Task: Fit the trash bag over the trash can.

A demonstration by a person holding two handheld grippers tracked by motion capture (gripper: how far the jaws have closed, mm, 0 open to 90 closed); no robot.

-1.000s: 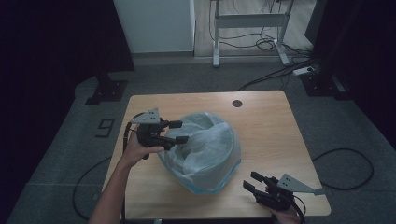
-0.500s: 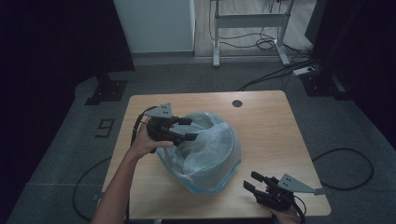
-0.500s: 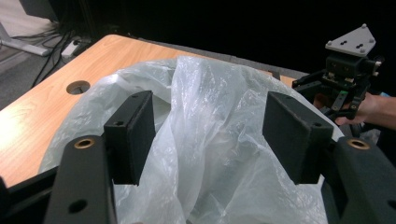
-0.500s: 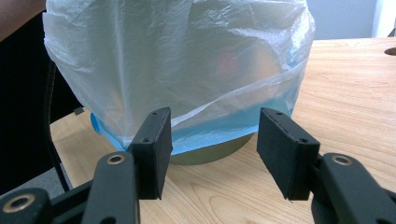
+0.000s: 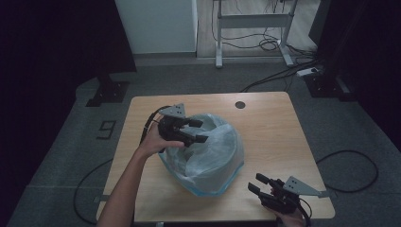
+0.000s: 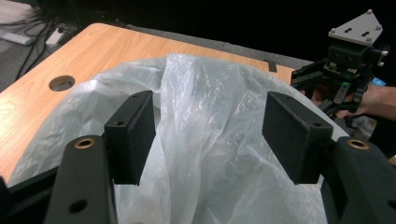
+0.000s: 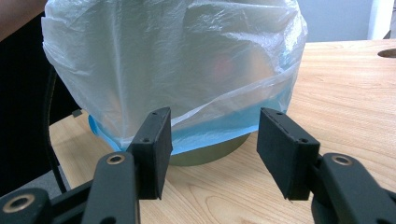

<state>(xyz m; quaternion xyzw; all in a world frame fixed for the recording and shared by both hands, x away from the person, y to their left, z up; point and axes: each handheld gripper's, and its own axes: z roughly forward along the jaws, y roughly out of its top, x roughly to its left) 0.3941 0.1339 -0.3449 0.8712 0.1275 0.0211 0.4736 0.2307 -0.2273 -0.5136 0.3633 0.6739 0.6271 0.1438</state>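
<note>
Since a second ago the left gripper [image 5: 196, 131] has slid from the near-left flank of the plastic bag [image 5: 213, 151] up over its far-left top, jaws open astride a raised fold but not pinching it. That bag drapes a bowl [image 7: 210, 151] at mid-table. Nearer the bag than the right gripper [image 5: 259, 184], which waits open and empty off its near-right side, the left is better placed to grasp the fold.

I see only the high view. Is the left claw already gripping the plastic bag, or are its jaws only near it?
Observer: No grip yet. The left gripper view shows a raised fold of the bag between the open jaws of the left claw; the pads do not squeeze it.
Operator: What is under the bag?
Observer: The right gripper view shows a dull round bowl below the bag's blue hem, on the table. The right claw is open, short of it.
</note>
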